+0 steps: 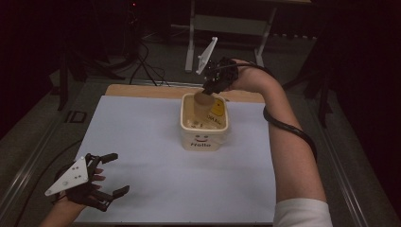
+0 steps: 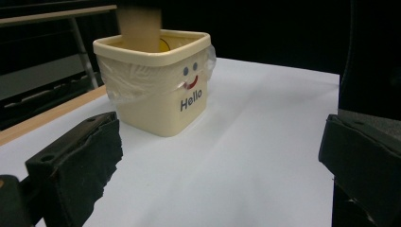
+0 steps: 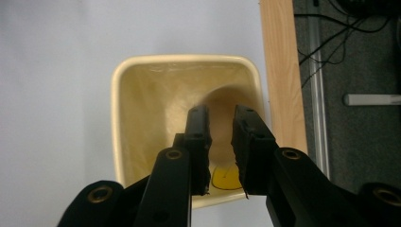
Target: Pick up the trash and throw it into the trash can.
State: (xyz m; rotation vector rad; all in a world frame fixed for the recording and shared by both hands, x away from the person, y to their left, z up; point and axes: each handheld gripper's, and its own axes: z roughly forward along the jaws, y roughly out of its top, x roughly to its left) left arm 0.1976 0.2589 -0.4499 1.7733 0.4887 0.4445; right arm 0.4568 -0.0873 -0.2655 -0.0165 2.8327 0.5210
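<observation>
The right gripper (image 1: 208, 92) pinches a brown cup (image 1: 204, 104) over the bin (image 1: 204, 142); the left gripper (image 1: 113, 174), wide open and empty, rests near-left.

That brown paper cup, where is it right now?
In the high view the brown cup sits at the far side of the cream Hello bin, pinched by the right tool above the bin's opening.

At lower left of the high view the left gripper (image 1: 109, 174) lay low with its jaws spread wide, while the right forearm (image 1: 288, 142) reached up the frame's right side, its right gripper (image 1: 211, 88) at upper centre tipped downward, jaws drawn nearly together.
</observation>
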